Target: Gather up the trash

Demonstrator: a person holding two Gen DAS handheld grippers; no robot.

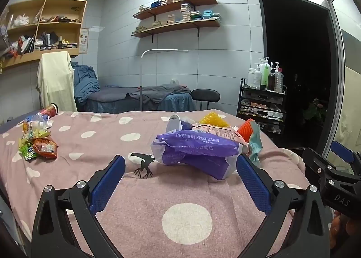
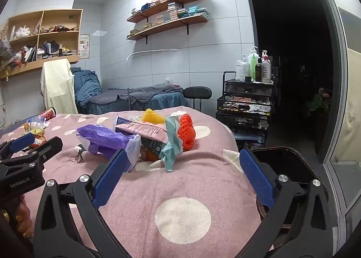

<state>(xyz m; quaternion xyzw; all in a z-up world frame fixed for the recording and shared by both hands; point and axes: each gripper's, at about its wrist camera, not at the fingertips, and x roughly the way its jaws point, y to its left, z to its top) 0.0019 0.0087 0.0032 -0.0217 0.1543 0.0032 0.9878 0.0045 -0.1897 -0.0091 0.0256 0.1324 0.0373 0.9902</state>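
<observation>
White tiled walls (image 1: 225,32); two wooden wall shelves (image 1: 176,25) stacked with boxes; massage bed (image 1: 140,97) under grey covers; black stool (image 1: 205,95); dark open doorway (image 1: 297,66).

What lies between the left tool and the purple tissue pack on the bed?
Only bare pink dotted bedspread. In the left wrist view, the open left tool sits just short of the purple tissue pack, with nothing in the gap.
</observation>
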